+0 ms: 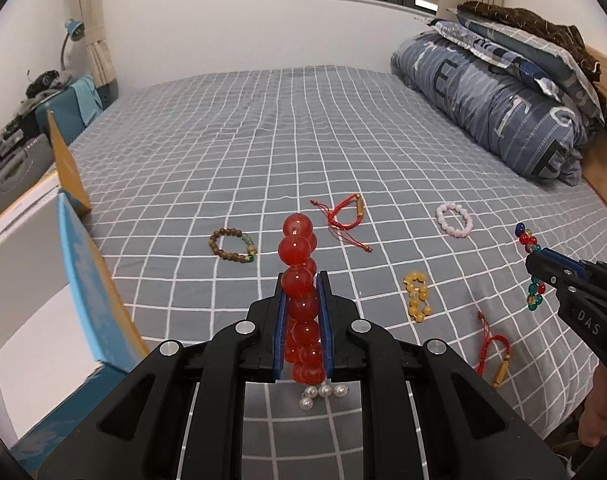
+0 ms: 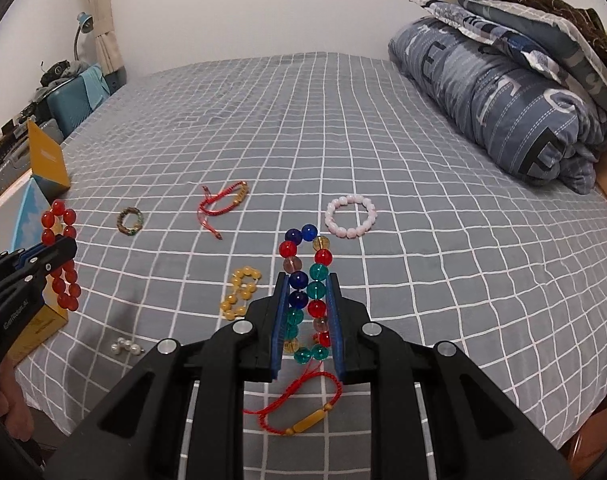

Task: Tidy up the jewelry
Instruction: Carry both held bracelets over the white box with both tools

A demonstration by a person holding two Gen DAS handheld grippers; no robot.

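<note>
My left gripper (image 1: 302, 284) is shut on a red bead bracelet (image 1: 297, 248), which hangs above the grey checked bed; the same bracelet (image 2: 59, 256) shows at the left in the right wrist view. My right gripper (image 2: 306, 286) is shut on a multicoloured bead bracelet (image 2: 307, 272), seen at the right edge in the left wrist view as the multicoloured bracelet (image 1: 529, 240). On the bed lie a brown bead bracelet (image 1: 233, 245), a red cord bracelet (image 1: 339, 216), a pink bead bracelet (image 1: 454, 219), a yellow bead bracelet (image 1: 417, 296), a second red cord bracelet (image 2: 299, 408) and pearls (image 1: 323, 394).
An open white and blue box (image 1: 35, 296) with an orange flap stands at the bed's left edge. A rolled blue quilt (image 1: 491, 100) and pillows lie at the far right. A bedside table with a lamp (image 1: 71, 36) is at far left. A hand (image 2: 11, 404) shows low left.
</note>
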